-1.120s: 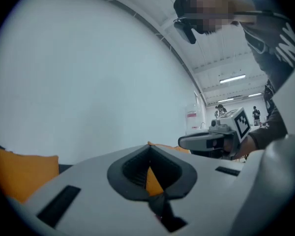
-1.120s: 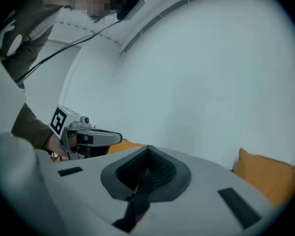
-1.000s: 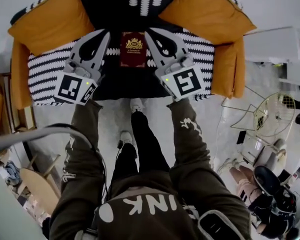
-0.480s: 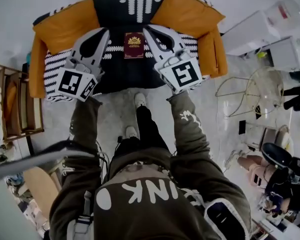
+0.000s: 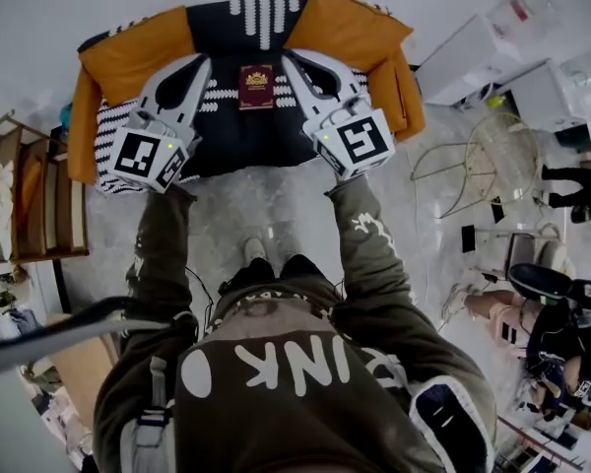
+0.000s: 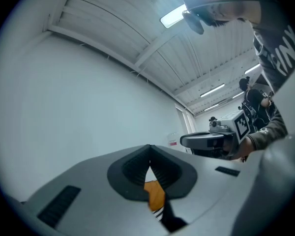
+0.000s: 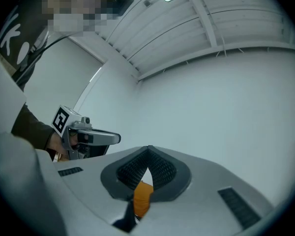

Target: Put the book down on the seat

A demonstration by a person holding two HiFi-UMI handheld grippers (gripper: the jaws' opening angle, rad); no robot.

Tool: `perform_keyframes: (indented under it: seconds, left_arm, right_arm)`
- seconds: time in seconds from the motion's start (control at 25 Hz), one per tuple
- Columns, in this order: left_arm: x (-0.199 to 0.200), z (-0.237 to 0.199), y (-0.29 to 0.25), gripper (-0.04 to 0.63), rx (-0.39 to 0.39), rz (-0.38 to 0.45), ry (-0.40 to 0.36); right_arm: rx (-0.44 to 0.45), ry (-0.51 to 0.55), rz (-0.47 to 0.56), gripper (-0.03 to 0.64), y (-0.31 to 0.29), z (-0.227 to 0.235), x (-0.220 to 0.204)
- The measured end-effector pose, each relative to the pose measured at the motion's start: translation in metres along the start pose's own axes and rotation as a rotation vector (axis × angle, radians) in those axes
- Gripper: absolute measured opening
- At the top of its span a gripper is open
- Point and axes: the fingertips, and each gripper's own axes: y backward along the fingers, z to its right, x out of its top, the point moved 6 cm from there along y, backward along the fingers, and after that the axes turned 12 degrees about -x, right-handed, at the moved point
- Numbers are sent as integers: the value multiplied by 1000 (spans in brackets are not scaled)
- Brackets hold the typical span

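Observation:
A dark red book (image 5: 256,86) with a gold crest lies flat on the black-and-white striped seat (image 5: 246,141) of an armchair with orange cushions (image 5: 133,45). My left gripper (image 5: 203,62) hovers to the left of the book and my right gripper (image 5: 289,59) to its right, both well above it and not touching it. In the left gripper view the left gripper (image 6: 149,157) has its jaws shut tip to tip with nothing held. The right gripper (image 7: 148,152) stands the same way in the right gripper view. Only a sliver of orange cushion (image 7: 141,199) shows behind the jaws.
A wooden shelf unit (image 5: 34,200) stands left of the chair. A wire-frame stand (image 5: 478,161) and a white box (image 5: 478,52) are at the right. A seated person (image 5: 547,338) is at the lower right. My feet (image 5: 261,249) stand on pale floor before the chair.
The chair and book look smaller and farther off, as I have stepped back and risen. The book stays on the seat. Both grippers keep their places either side of it.

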Motion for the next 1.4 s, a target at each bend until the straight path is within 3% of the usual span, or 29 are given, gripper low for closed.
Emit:
perform_keyframes:
  seconds: [0.56, 0.8, 1.4]
  left_arm:
    - [69, 123, -4, 3, 55, -9, -104]
    - [80, 170, -7, 3, 67, -23, -119]
    - [95, 182, 2, 3, 36, 4, -116]
  right_arm:
    - [70, -16, 113, 9, 108, 13, 63]
    - [49, -15, 68, 9, 158, 28, 66]
    - [-6, 1, 56, 9, 181, 24, 80]
